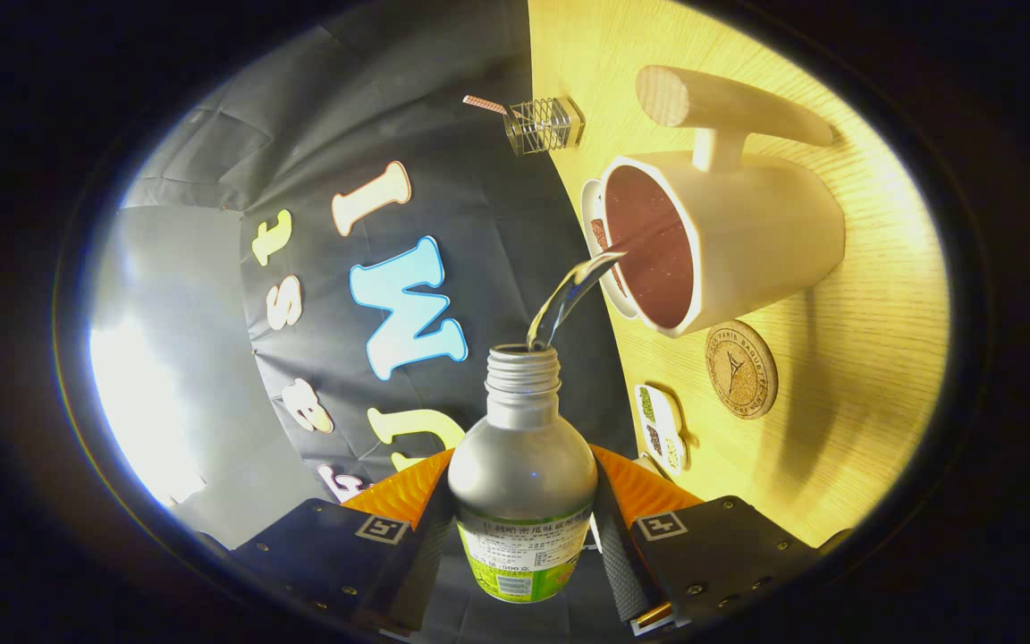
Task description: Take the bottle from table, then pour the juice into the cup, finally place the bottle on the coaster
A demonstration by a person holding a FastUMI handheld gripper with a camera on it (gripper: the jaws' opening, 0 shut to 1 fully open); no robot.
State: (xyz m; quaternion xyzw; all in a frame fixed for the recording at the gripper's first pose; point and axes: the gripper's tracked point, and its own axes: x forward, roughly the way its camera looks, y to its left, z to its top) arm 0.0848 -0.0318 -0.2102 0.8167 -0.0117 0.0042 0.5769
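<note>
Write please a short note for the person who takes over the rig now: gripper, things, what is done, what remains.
Gripper: jaws shut on the bottle, which is tilted, cap off.
Juice is streaming from the bottle mouth into the cup, just beyond the jaws on the wooden table.
The round coaster lies beside the cup, bare.
Done: bottle taken, pouring under way.
Left: finish pouring, bring the bottle upright, set it on the coaster.

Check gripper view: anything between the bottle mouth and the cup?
Only the stream of liquid, arcing from the bottle mouth into the cup. The tool is shut on the bottle.
</note>
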